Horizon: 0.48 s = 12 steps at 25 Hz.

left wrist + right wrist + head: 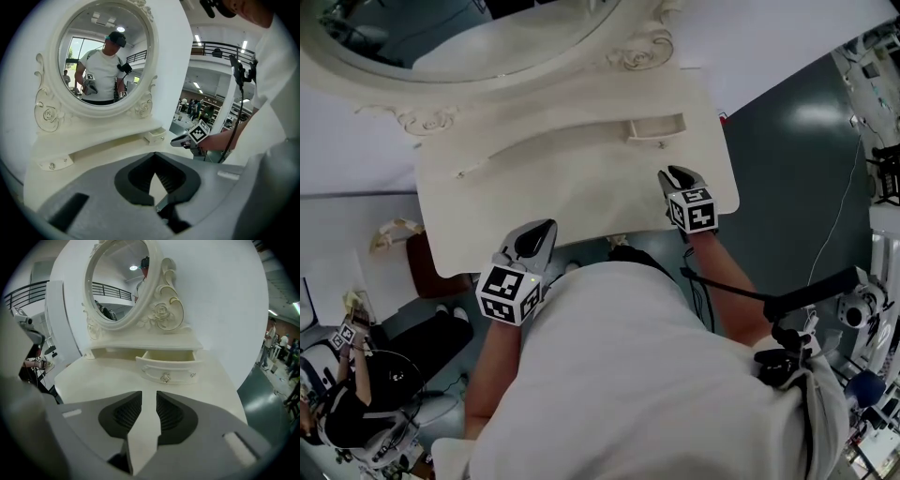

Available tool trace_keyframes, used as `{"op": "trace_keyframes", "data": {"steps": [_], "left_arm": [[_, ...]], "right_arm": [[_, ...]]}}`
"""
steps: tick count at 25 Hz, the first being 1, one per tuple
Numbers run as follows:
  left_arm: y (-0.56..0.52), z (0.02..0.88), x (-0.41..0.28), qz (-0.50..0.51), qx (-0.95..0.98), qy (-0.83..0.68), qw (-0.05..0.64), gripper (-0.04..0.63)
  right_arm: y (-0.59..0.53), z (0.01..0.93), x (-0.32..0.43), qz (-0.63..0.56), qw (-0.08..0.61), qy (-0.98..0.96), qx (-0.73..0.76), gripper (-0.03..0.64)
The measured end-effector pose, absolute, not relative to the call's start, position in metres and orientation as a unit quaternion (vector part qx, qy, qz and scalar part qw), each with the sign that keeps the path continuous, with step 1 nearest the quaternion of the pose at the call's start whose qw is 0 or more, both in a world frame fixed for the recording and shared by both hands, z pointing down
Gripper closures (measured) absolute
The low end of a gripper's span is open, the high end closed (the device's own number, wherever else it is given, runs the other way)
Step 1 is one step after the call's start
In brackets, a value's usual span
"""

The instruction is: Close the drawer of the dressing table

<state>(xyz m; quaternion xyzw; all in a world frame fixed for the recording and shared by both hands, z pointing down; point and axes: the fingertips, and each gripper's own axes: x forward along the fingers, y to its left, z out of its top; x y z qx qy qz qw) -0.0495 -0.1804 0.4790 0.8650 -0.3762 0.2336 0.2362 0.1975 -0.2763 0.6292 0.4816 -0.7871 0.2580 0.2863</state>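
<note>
At table (562, 187) rear right, under the mirror (469, 42) frame, the drawer (656, 127) is pulled out. Its front stands proud of the shelf and the inside is visible from above.

Right gripper (149, 394): jaws apart with a narrow gap. Only bare tabletop shows through it, nothing between them. Its view looks almost straight at the drawer front; the knob (165, 377) sits beyond the jaw tips, not touching. From the head view it hangs over the table's right front area, near the drawer but short of it, pointing toward it.

Left gripper (154, 153): jaws together at the tips, empty, with tabletop visible through the hollow behind the tips. From the head view it's at the table's front edge, left of centre — well apart from the drawer. In its own view the drawer is small, at the shelf's right end, with the right gripper just to the right of it in frame.

The mirror in the left gripper view shows the person (104, 70) reflected, in a white shirt with a gripper in each hand. Drawer is still open — neither gripper is on it.
</note>
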Motion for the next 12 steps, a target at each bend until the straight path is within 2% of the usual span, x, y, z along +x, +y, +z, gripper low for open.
{"op": "trace_keyframes", "data": {"steps": [12], "left_arm": [[-0.208, 0.487, -0.035, 0.24, 0.839, -0.419, 0.249, 0.592]], "right_arm": [[-0.334, 0.654, 0.217, 0.289, 0.271, -0.783, 0.479, 0.474]]}}
